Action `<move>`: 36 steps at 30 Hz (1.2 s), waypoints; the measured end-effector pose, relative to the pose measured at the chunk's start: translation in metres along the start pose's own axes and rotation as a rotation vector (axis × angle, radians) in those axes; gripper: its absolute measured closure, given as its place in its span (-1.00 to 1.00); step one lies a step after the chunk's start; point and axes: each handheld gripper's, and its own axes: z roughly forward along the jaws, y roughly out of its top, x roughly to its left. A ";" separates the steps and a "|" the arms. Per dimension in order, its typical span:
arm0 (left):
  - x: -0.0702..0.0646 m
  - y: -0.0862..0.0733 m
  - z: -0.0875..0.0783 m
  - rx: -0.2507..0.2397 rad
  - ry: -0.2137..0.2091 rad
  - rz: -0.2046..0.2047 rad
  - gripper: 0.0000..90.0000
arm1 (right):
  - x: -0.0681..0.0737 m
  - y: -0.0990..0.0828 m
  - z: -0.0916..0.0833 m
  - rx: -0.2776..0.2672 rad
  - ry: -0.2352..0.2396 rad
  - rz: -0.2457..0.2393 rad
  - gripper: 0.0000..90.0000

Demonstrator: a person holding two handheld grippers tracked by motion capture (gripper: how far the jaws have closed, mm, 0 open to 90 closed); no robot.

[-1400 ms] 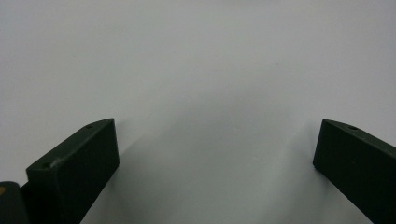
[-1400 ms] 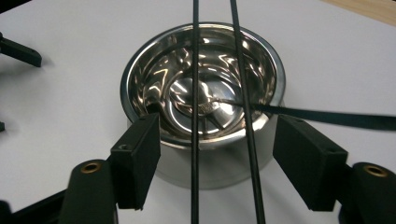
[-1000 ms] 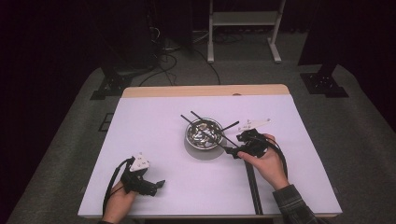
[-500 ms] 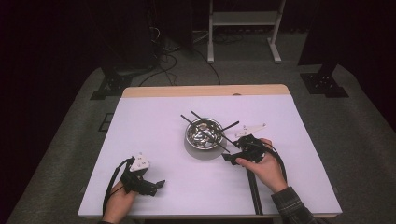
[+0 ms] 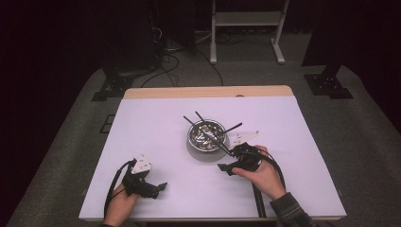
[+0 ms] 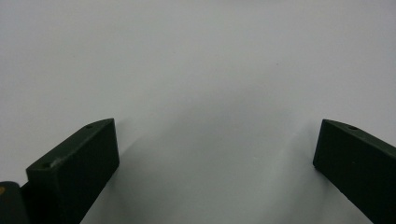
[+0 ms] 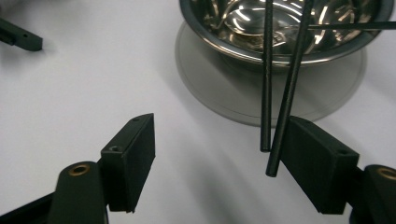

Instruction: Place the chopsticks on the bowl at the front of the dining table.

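Lining up right gripper [image 7: 217,156], jaws apart and empty, on two chopsticks [image 7: 280,93] overhanging bowl [image 5: 206,135] rim; centre both before closing.

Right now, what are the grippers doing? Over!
Left gripper open, on bare table. Right gripper open by the bowl; two stick ends at one jaw. Nothing blocking.

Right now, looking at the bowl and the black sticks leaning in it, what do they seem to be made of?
The bowl looks like polished metal, probably stainless steel: its inside mirrors bright, warped highlights. The black sticks look matte and uniformly dark, with no glare; plastic, lacquered wood or carbon rod all fit, and the look alone doesn't settle which.
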 end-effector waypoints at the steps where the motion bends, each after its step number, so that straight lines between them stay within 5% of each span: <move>1: 0.000 0.000 0.000 0.000 0.000 0.000 -1.00 | 0.002 0.000 0.000 0.003 0.004 -0.004 -0.42; 19: 0.000 0.000 0.000 0.002 0.000 0.002 -1.00 | 0.038 0.009 0.014 0.013 0.081 -0.076 -0.41; 36: 0.000 0.000 0.000 0.001 0.000 0.002 -1.00 | 0.054 0.014 0.021 0.019 0.097 -0.113 -0.41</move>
